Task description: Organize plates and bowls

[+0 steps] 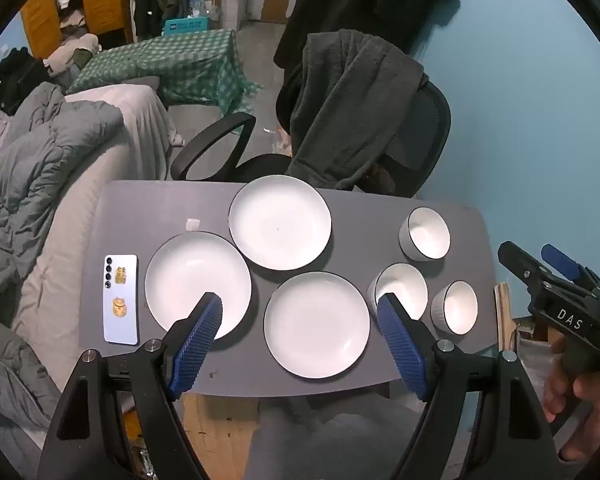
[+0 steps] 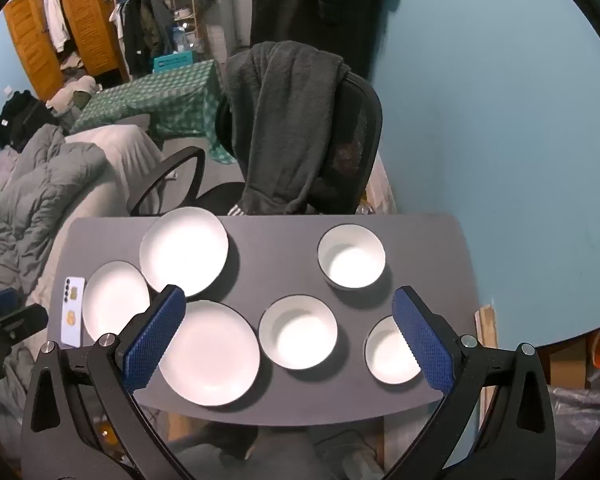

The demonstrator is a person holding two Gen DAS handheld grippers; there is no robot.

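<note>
Three white plates lie on the grey table [image 1: 360, 208]: a far plate [image 1: 280, 222], a left plate [image 1: 198, 282] and a near plate [image 1: 317, 324]. Three white bowls stand to the right: a far bowl [image 1: 425, 233], a middle bowl [image 1: 402, 290] and a near bowl [image 1: 455, 306]. My left gripper [image 1: 300, 304] is open and empty, held above the table's near edge over the near plate. My right gripper [image 2: 288, 300] is open and empty, above the middle bowl [image 2: 298, 332]. The right wrist view also shows the far bowl [image 2: 351, 256], the near bowl [image 2: 392, 350] and the plates [image 2: 210, 354].
A phone [image 1: 121, 298] lies at the table's left end. A black office chair [image 1: 380, 128] draped with a dark garment stands behind the table. A bed with a grey duvet [image 1: 40, 184] is on the left. A blue wall [image 1: 540, 120] is on the right.
</note>
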